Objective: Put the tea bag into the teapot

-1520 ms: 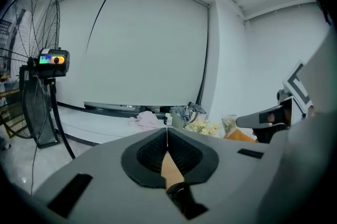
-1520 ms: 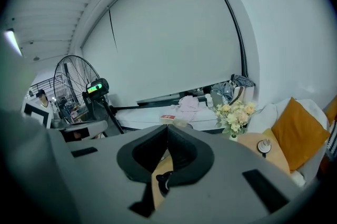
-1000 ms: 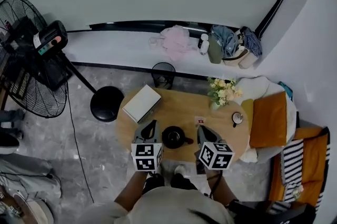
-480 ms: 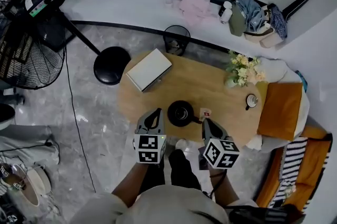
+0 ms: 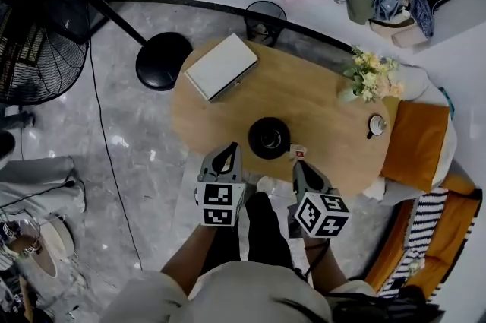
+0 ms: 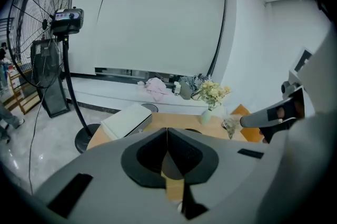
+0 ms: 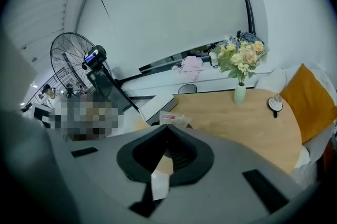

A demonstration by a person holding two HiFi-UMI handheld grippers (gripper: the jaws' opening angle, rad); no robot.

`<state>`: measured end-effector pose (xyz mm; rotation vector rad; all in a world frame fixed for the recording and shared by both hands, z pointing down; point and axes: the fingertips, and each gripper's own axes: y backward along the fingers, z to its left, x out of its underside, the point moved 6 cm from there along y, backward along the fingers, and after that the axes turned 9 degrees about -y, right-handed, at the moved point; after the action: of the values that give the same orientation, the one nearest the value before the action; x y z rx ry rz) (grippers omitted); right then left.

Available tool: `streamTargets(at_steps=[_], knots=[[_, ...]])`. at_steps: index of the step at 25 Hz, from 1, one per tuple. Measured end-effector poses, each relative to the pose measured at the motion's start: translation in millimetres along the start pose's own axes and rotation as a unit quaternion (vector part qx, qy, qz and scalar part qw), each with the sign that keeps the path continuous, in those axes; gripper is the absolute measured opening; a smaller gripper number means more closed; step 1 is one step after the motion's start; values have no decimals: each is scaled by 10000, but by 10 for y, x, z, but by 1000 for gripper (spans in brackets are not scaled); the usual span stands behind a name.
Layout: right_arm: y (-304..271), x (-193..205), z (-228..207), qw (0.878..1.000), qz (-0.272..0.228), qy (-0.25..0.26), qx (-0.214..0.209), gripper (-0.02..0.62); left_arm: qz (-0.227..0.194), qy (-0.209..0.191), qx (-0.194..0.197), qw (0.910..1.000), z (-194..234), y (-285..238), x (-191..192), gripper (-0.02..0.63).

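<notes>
A black teapot (image 5: pixel 269 137) stands on the oval wooden table (image 5: pixel 319 112), near its front edge. My right gripper (image 5: pixel 298 164) is just right of the pot and shut on the tea bag (image 5: pixel 297 153), a white packet with red print. The packet sticks out past the jaw tips in the right gripper view (image 7: pixel 171 118). The left gripper view also shows the tea bag (image 6: pixel 230 124), held up in the air. My left gripper (image 5: pixel 228 150) is shut and empty, just left of the teapot (image 6: pixel 192 130), which its jaws mostly hide.
A white box (image 5: pixel 221 65) lies at the table's far left. A vase of flowers (image 5: pixel 368 74) and a small cup (image 5: pixel 376 124) stand at the right end, by an orange cushion (image 5: pixel 414 143). A bin (image 5: pixel 266 16) and a fan base (image 5: pixel 163 59) stand on the floor beyond.
The head view has swung, so the table sits higher and turned. Both grippers now sit nearer the table's front edge beside the teapot. The tea bag stays at the right gripper's tips.
</notes>
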<state>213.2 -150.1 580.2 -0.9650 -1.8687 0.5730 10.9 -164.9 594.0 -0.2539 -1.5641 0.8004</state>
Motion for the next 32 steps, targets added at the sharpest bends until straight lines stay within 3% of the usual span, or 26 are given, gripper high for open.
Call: streamTargets(at_steps=[19,32], knots=[[-494,80,281,9989,172,357,-254,34,98,373,-483,9981,356,163,391,18],[-546,94,277,9994,44,239,-230,41,87,401,-525,9978,455,164,445,18]])
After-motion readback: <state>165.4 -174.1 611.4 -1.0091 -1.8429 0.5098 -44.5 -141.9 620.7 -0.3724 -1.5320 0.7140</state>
